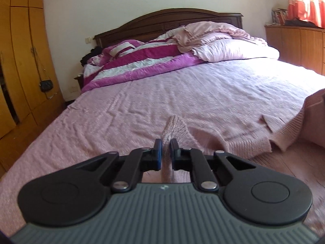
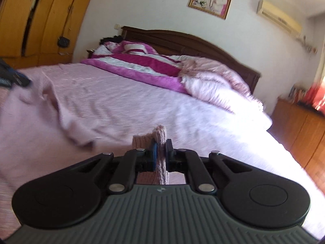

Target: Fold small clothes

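Between our left gripper's (image 1: pixel 166 145) jaws sits a fold of the knitted garment (image 1: pixel 233 134), which spreads to their right over the bed (image 1: pixel 162 93). Beyond the jaws lie the bedding (image 1: pixel 154 61) and headboard (image 1: pixel 162 20). Our right gripper (image 2: pixel 160 148) pinches another fold, the garment trailing left.

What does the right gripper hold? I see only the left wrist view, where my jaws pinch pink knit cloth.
Observer: The right gripper is shut on a ribbed edge of the same pink knit garment.
Operator: Is the cloth between both grippers tight?
Observer: No, in the right wrist view it sags in loose folds on the bed cover.
Operator: Is my left gripper seen there?
Observer: Only a dark, blurred shape at the left edge, probably it; its jaws do not show there.
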### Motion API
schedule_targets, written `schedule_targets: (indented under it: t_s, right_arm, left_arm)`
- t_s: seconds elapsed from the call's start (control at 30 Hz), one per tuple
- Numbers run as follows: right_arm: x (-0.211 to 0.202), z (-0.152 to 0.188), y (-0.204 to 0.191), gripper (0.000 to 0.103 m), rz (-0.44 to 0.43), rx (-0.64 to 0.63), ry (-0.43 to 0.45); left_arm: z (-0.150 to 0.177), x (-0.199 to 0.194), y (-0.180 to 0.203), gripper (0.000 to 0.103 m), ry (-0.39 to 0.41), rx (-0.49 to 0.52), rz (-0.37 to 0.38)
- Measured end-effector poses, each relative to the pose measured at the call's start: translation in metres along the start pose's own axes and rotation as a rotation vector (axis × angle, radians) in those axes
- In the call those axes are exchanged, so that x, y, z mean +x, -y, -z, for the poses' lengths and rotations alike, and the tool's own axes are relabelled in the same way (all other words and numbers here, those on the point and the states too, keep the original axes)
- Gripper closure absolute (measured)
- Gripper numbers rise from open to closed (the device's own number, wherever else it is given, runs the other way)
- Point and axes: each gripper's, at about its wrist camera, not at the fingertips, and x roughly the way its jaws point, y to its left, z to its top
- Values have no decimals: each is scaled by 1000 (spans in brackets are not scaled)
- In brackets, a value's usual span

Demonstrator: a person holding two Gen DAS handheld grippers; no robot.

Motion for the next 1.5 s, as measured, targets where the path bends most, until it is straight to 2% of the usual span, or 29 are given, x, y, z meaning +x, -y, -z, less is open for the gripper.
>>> schedule_targets:
  t_s: [0.13, 0.27, 0.37, 0.47, 0.53, 0.6, 0.67, 0.73, 0.8, 0.83, 0.9, 0.93, 0.97, 1.1, 1.23, 1.33, 1.43, 1.5]
  right_arm:
    - [39, -2, 23, 96, 64, -53, -36]
    - [91, 15, 35, 96, 101, -97, -124]
    - [125, 31, 38, 96, 106, -150, -193]
    - [158, 44, 40, 95, 88, -163, -290]
    - [167, 47, 41, 94, 80, -148, -322]
    - [171, 45, 41, 91, 73, -149, -335]
    - [172, 42, 43, 81, 63, -140, -341]
    - [170, 37, 49, 58, 68, -111, -337]
    - [161, 32, 56, 44, 71, -60, -318]
    - [155, 28, 61, 42, 67, -28, -313]
    - [144, 23, 68, 37, 43, 35, -317]
    - [140, 20, 70, 34, 25, 57, -319]
    - [133, 16, 69, 33, 13, 69, -318]
    - [109, 5, 62, 32, -6, 78, -282]
    - [98, -2, 48, 32, -104, 126, -288]
    - [99, -4, 34, 32, -159, 158, -305]
    - [103, -2, 18, 32, -202, 177, -318]
    - [109, 2, 7, 32, -204, 162, -348]
  left_arm:
    - [2, 33, -6, 92, -52, 4, -22]
    - [18, 64, -8, 92, -122, 28, -53]
    - [30, 83, -15, 92, -169, 35, -88]
    - [40, 99, -27, 90, -242, -6, -71]
    - [44, 100, -29, 89, -244, -13, -64]
    - [43, 97, -29, 88, -247, -6, -59]
    - [39, 92, -31, 87, -256, -12, -45]
    - [34, 86, -33, 87, -253, -17, -29]
    - [30, 78, -35, 86, -244, -22, -14]
    - [27, 75, -36, 82, -245, -29, -11]
    - [22, 67, -38, 53, -244, -53, -12]
    - [20, 63, -39, 48, -239, -70, 0]
    - [17, 60, -40, 44, -234, -87, 14]
    - [7, 50, -33, 44, -223, -118, 66]
    - [2, 46, -12, 44, -209, -128, 132]
    - [3, 52, 6, 44, -221, -156, 155]
    - [7, 65, 24, 46, -250, -158, 181]
    - [11, 74, 35, 53, -276, -147, 213]
